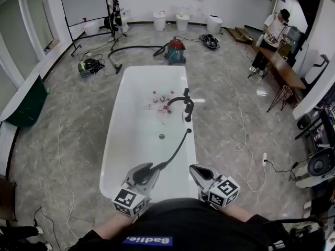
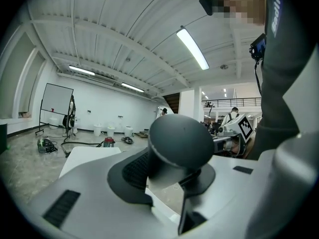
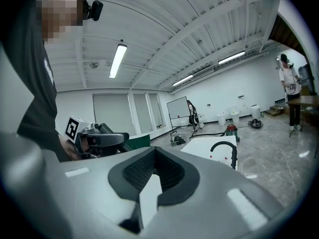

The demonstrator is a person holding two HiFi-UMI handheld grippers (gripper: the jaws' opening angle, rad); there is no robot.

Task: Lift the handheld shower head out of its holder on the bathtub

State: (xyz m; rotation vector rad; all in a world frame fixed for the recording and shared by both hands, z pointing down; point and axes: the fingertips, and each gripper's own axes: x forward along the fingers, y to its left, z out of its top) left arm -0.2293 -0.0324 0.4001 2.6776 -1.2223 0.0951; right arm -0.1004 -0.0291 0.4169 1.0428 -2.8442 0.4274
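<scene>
The dark handheld shower head [image 1: 144, 172] is out of its holder, and my left gripper [image 1: 141, 179] is shut on it above the near end of the white bathtub [image 1: 112, 140]. Its black hose [image 1: 175, 149] runs up to the tub's right rim near the black faucet [image 1: 186, 102]. In the left gripper view the round head [image 2: 182, 143] fills the dark padded hollow of my left gripper [image 2: 169, 173]. My right gripper [image 1: 201, 172] hangs just right of it with nothing in it. In its own view, the right gripper [image 3: 154, 176] has its jaws together, with the faucet [image 3: 227, 151] beyond.
Small red and white items [image 1: 162, 102] lie in the tub. A red vacuum [image 1: 175, 51] with its hose stands beyond the far end. Cables [image 1: 241, 140] trail over the floor at the right. A whiteboard [image 1: 84, 4] and two people stand far off.
</scene>
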